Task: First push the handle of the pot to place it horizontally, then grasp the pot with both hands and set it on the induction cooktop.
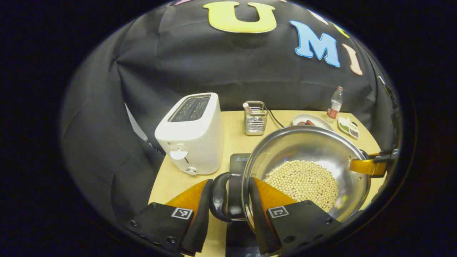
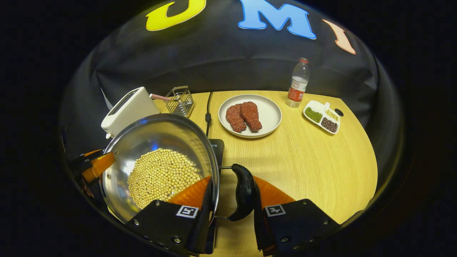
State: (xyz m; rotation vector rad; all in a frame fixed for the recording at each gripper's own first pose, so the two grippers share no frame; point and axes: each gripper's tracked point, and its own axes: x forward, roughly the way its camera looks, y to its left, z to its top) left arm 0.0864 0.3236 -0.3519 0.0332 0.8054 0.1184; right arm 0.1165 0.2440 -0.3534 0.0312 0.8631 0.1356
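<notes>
Straddling pot (image 1: 307,167) handles: left tool (image 1: 228,200), right tool (image 2: 232,200).

Each hand-held gripper is built alike. In the left gripper view, the left hand-held gripper (image 1: 228,210) has two wedge-shaped fingers mounted on flat black plates fastened with small round screws, and each plate carries a square black-and-white coded marker near its inner corner. The right hand-held gripper (image 2: 232,210), in the right gripper view, shows the same black screwed plates and square markers.
</notes>
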